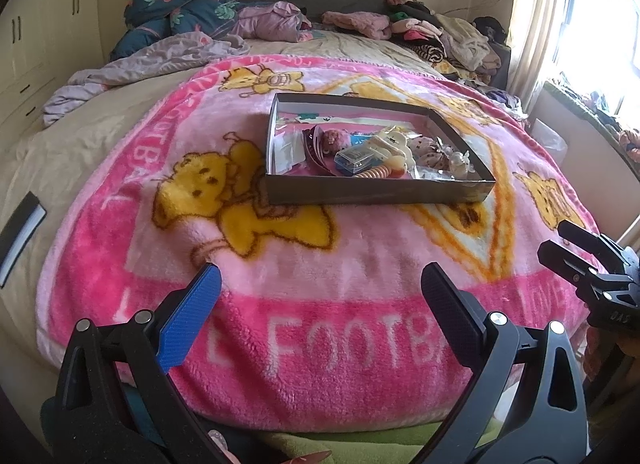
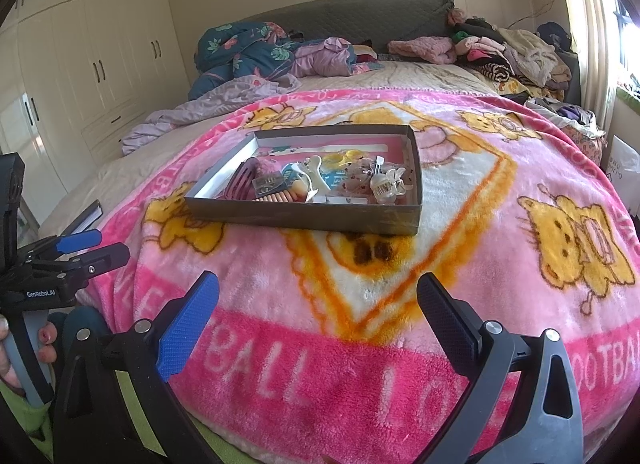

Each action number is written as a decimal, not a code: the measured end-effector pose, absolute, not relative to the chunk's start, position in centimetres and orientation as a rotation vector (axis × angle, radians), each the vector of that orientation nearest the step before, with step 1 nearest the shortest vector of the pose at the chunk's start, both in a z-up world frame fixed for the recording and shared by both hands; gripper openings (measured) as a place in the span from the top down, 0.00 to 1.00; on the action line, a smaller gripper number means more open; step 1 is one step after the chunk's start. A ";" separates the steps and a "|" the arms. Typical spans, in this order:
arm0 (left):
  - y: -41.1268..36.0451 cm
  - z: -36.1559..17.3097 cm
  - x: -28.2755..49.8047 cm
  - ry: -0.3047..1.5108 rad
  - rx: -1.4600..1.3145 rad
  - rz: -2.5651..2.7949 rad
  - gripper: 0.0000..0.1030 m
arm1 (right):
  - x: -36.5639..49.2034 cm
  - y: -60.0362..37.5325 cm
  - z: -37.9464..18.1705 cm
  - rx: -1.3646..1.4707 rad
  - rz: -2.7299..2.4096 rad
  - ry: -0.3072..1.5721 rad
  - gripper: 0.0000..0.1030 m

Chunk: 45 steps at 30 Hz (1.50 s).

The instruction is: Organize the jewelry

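Note:
A shallow grey cardboard box [image 1: 376, 190] sits on a pink cartoon blanket [image 1: 320, 276] on the bed; it also shows in the right wrist view [image 2: 304, 220]. It holds a jumble of hair clips, a clear claw clip [image 2: 385, 184], a small blue case [image 1: 354, 160], an orange beaded band [image 2: 276, 197] and other accessories. My left gripper [image 1: 320, 284] is open and empty, well short of the box. My right gripper [image 2: 318, 292] is open and empty too, near the blanket's front edge. Each gripper shows in the other's view: the right one [image 1: 560, 244], the left one [image 2: 104, 248].
Piles of clothes [image 2: 500, 52] and a blue floral quilt [image 2: 248, 48] lie at the head of the bed. White wardrobes [image 2: 92, 64] stand on the left, a bright window with curtain [image 1: 560, 24] on the right. A dark book [image 1: 20, 232] lies at the bed's left edge.

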<state>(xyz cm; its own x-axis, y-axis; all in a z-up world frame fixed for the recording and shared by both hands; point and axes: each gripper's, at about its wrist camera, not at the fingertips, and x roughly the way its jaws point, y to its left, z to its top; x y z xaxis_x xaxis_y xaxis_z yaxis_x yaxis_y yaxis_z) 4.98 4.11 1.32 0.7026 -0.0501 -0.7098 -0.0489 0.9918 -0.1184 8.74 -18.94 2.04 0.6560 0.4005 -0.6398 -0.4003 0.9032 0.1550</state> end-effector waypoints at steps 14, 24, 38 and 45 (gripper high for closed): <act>4.9 0.3 5.9 0.818 -0.200 0.015 0.11 | 9.5 -20.3 1.5 0.013 0.423 0.723 0.06; 17.0 -4.0 15.2 0.872 -0.283 0.407 0.11 | 22.5 -30.6 -2.2 -0.041 0.059 0.791 0.06; 24.4 -8.4 21.6 0.883 -0.261 0.537 0.10 | 35.3 -44.2 -8.6 0.056 -0.259 0.906 0.05; 24.0 -8.6 21.7 0.888 -0.256 0.541 0.10 | 36.6 -44.0 -8.6 0.067 -0.253 0.906 0.05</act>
<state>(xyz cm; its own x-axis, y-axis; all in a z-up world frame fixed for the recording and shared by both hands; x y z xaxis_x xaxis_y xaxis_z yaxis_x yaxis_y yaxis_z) 21.66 24.03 -8.57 0.5093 0.3401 -0.7905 -0.5464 0.8375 0.0083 36.64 -43.96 -8.63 0.5893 -0.1894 -0.7854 0.2455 0.9681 -0.0492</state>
